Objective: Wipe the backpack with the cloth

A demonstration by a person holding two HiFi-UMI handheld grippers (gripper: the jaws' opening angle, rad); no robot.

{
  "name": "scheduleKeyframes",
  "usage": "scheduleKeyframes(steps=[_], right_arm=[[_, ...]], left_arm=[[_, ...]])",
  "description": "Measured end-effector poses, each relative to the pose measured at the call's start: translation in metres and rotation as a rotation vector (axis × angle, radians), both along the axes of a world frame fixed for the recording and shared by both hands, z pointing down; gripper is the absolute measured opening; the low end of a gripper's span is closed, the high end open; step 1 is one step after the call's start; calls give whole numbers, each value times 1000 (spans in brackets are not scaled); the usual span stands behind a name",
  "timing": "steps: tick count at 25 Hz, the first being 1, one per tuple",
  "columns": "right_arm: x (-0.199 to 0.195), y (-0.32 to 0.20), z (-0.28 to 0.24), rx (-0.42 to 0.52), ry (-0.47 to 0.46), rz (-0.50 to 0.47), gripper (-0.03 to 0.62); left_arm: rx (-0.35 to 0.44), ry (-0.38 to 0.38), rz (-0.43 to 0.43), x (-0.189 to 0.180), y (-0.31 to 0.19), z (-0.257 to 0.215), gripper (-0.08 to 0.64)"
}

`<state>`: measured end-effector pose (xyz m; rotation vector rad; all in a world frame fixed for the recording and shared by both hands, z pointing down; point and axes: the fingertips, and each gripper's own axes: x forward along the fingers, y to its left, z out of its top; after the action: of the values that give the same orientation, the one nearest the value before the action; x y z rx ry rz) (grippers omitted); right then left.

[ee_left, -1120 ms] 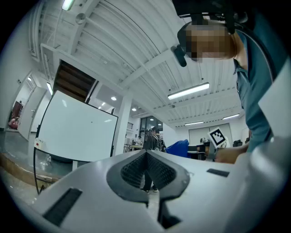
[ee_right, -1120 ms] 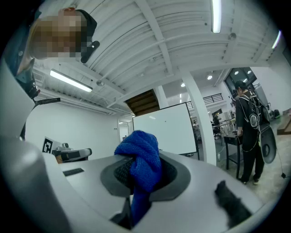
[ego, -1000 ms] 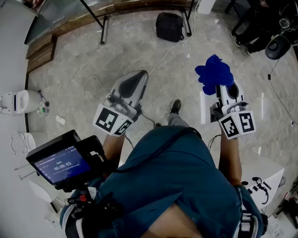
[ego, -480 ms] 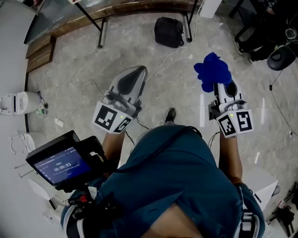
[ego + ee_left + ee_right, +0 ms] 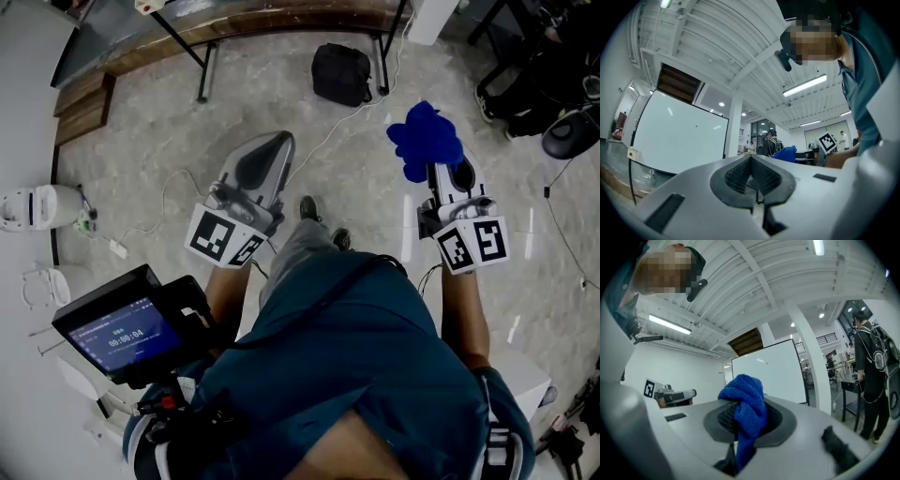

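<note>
The backpack (image 5: 340, 73), black, is seen on the floor (image 5: 141, 141) ahead of the person. Nearer than the backpack and to its left, the left gripper (image 5: 272, 148) is held pointing forward, jaws pressed together on nothing. To the backpack's right, the right gripper (image 5: 444, 172) is held out likewise, jaws pinched on the bunched blue cloth (image 5: 425, 141), well apart from the backpack.

Floor (image 5: 141, 141) toward 12 o'clock: open up to the backpack (image 5: 341, 73).
Obstacles: frame legs (image 5: 203, 73) at its 3 and 9 o'clock; cable (image 5: 330, 122) across the floor.
</note>
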<state>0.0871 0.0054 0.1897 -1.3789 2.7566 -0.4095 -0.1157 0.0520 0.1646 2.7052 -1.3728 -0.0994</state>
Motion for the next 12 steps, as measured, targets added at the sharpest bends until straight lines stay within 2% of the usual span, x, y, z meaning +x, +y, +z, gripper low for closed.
scheduleKeyframes(steps=[4, 12], right_arm=[[-3, 2, 4, 3, -15, 5, 51], [8, -9, -17, 44, 19, 13, 51]], left_arm=[[-1, -18, 12, -1, 0, 1, 2], [45, 27, 19, 9, -10, -13, 2]])
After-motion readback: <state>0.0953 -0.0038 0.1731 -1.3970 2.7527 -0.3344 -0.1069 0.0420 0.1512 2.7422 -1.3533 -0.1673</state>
